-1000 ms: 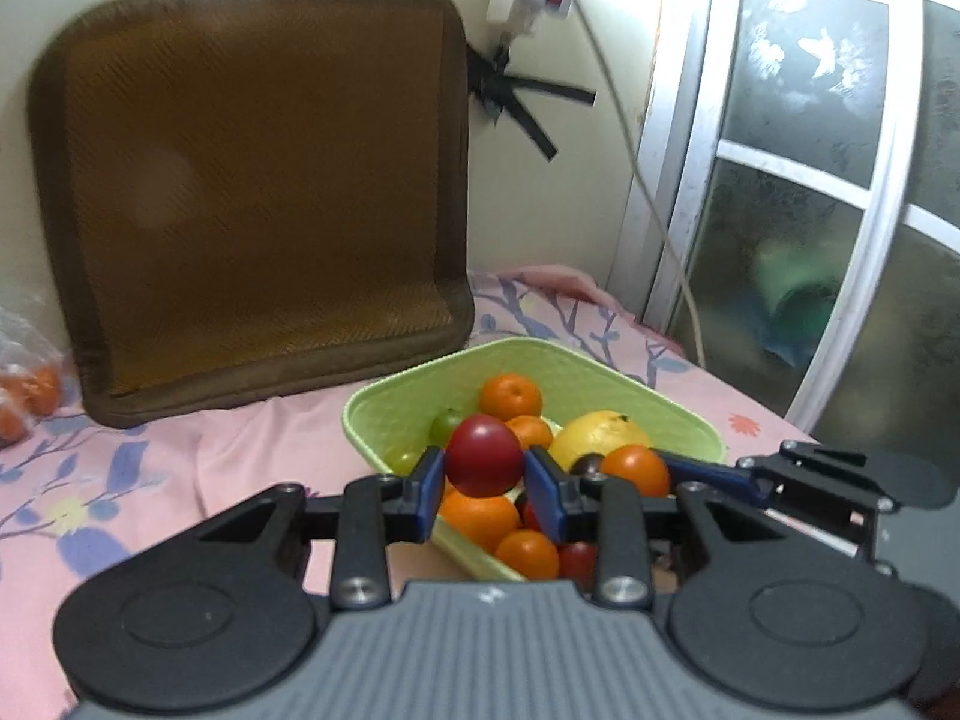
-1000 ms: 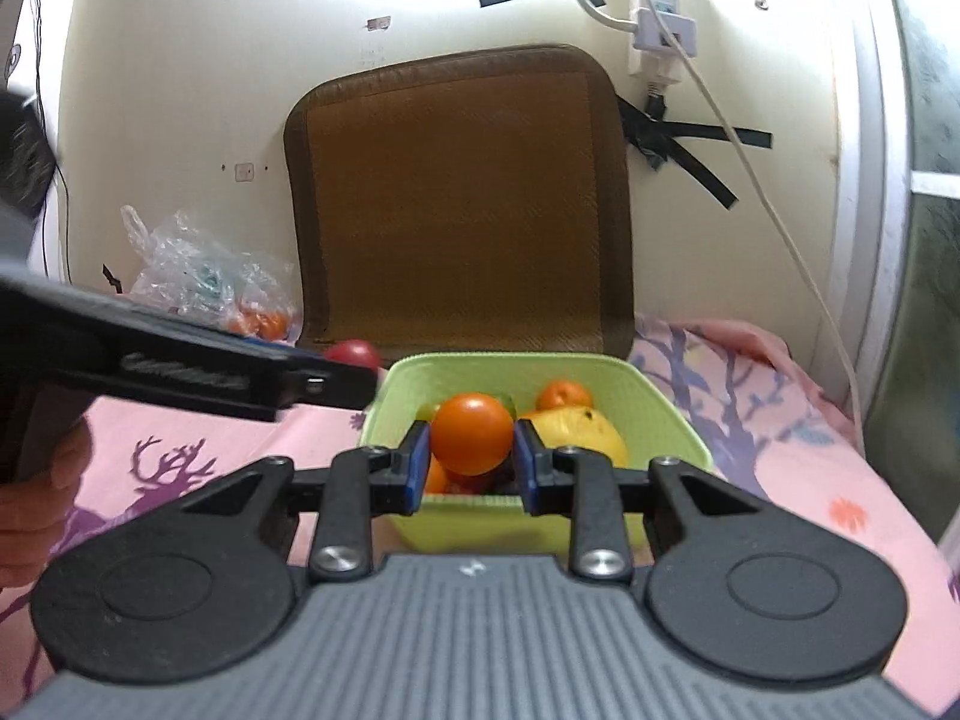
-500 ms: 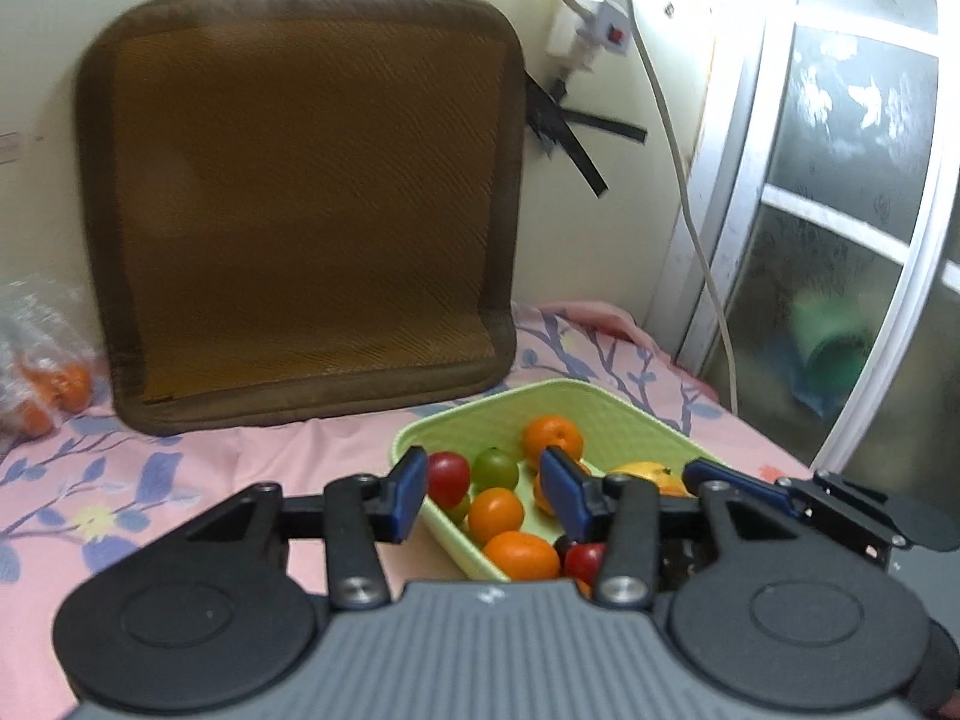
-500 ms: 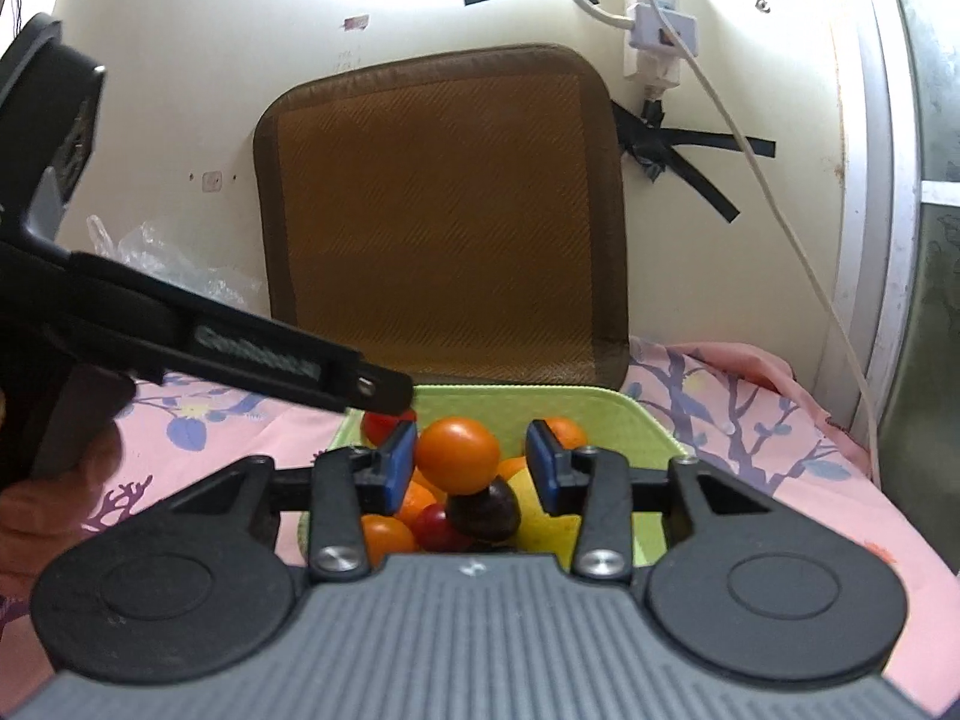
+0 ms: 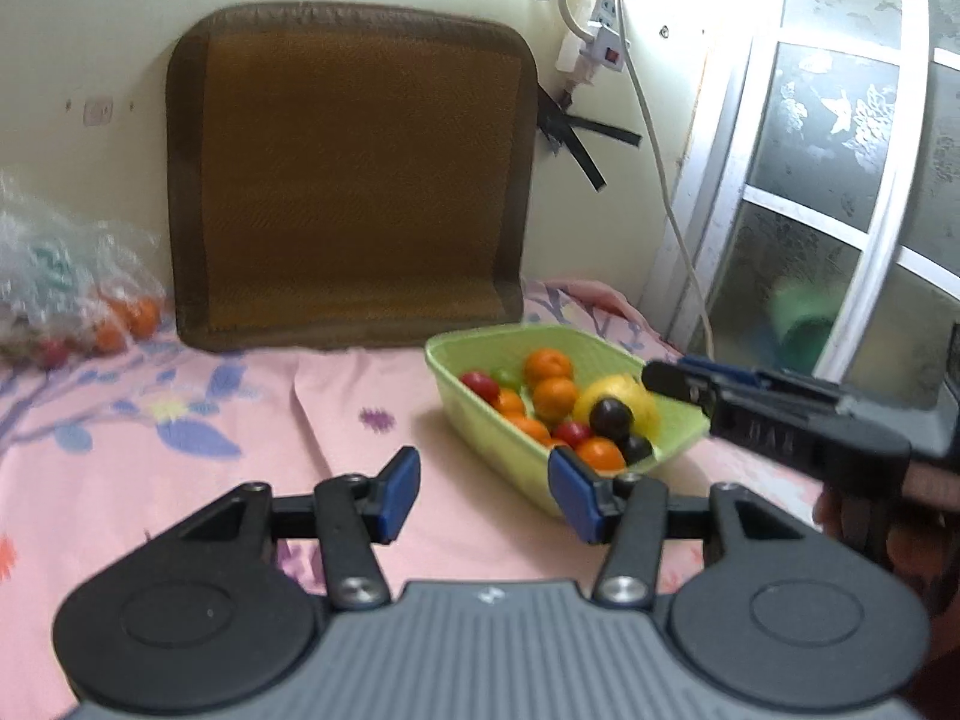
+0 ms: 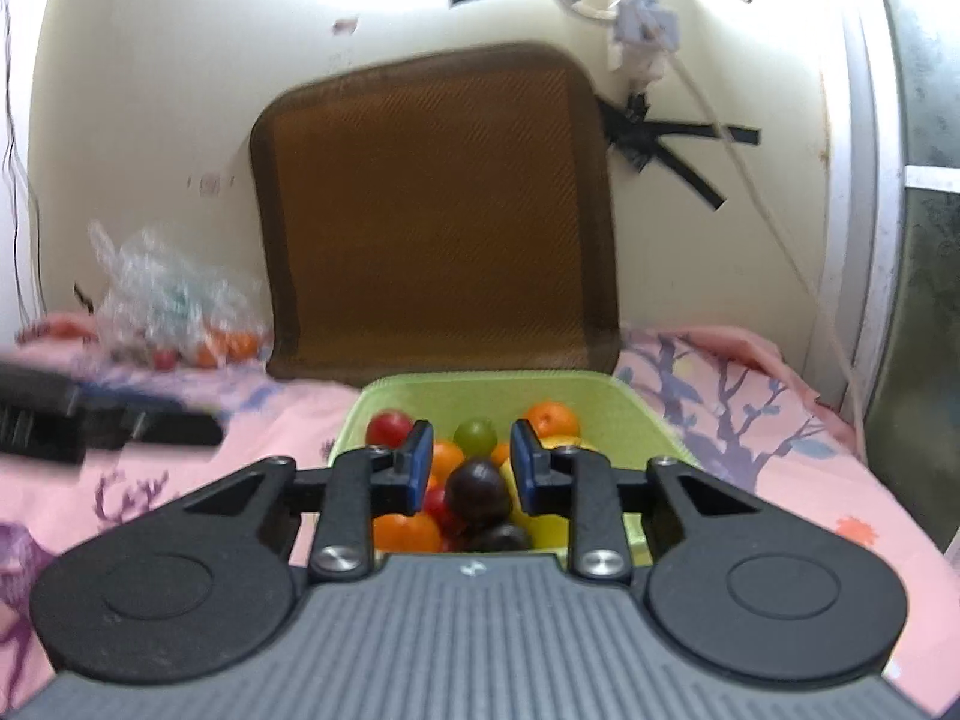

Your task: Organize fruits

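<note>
A light green basket (image 5: 474, 420) (image 6: 636, 414) on the pink flowered cloth holds several oranges, a lemon (image 5: 618, 399), red fruits and dark plums. My left gripper (image 5: 486, 498) hangs left of the basket and short of it, its jaws opening with nothing between them. My right gripper (image 6: 472, 468) hovers over the basket's near end, its jaws closing on nothing. A dark plum (image 6: 477, 489) lies on the pile just beneath them. A round red fruit (image 5: 480, 385) (image 6: 389, 427) rests in the basket's far left corner.
A brown cushion (image 5: 348, 180) leans on the wall behind the basket. A clear bag with oranges (image 5: 78, 312) (image 6: 174, 312) lies at the far left. A frosted window (image 5: 840, 180) and a hanging white cable (image 5: 666, 198) are on the right.
The left gripper let its red fruit go into the basket and drew back to the left. The right gripper dropped its orange into the basket and its jaws stand empty.
</note>
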The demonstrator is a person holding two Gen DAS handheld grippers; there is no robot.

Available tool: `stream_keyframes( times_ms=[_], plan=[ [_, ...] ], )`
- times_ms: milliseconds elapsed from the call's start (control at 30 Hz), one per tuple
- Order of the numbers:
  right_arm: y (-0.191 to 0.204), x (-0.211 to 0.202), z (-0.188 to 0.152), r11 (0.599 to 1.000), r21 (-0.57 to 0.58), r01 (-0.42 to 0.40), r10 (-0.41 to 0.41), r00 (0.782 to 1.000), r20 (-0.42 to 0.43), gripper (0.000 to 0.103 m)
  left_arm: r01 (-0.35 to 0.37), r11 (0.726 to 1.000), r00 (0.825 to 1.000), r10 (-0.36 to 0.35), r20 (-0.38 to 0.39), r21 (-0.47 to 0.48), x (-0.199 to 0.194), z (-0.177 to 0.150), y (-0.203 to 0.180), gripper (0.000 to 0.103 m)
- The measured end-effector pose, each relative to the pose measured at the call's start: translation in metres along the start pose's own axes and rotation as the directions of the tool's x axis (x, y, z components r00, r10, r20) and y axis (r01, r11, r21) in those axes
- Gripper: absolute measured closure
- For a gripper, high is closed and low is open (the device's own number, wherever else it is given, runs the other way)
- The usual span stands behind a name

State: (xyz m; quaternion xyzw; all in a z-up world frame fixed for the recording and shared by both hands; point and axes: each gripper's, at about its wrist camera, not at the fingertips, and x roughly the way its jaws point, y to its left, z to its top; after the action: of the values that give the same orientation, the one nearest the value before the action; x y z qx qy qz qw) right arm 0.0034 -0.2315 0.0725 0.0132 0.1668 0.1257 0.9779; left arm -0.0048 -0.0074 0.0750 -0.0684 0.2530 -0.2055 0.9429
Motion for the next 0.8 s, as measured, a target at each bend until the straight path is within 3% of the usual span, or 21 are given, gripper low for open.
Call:
stream_keyframes(
  times_ms=[100, 267, 367, 567, 700, 800],
  plan=[
    [-0.003, -0.006, -0.001, 1.0, 0.019, 0.008, -0.007, 1.0, -0.019, 0.072, 0.018, 1.0, 0.999, -0.018, -0.026, 0.003, -0.003, -0.013, -0.004, 0.055],
    [-0.01, 0.01, -0.005, 0.995, 0.087, -0.046, 0.061, 0.983, -0.173, 0.073, 0.026, 1.0, 0.999, -0.025, -0.04, 0.009, -0.009, -0.026, -0.007, 0.055],
    [-0.01, 0.018, -0.003, 0.991, 0.118, -0.07, 0.095, 0.97, -0.222, 0.073, 0.021, 1.0, 0.999, -0.021, -0.036, -0.001, -0.014, -0.028, -0.005, 0.055],
    [-0.008, 0.042, 0.014, 0.979, 0.189, -0.078, 0.124, 0.962, -0.244, 0.07, -0.003, 1.0, 1.0, 0.003, -0.027, -0.029, -0.02, -0.028, 0.0, 0.05],
    [0.004, 0.063, 0.027, 0.979, 0.17, -0.111, 0.144, 0.97, -0.197, 0.071, -0.013, 0.999, 1.0, 0.012, -0.027, -0.03, -0.024, -0.029, -0.001, 0.05],
    [0.007, 0.063, 0.035, 0.985, 0.158, -0.066, 0.09, 0.985, -0.148, 0.07, -0.016, 1.0, 0.999, 0.015, -0.029, -0.026, -0.025, -0.03, -0.002, 0.05]
  ],
)
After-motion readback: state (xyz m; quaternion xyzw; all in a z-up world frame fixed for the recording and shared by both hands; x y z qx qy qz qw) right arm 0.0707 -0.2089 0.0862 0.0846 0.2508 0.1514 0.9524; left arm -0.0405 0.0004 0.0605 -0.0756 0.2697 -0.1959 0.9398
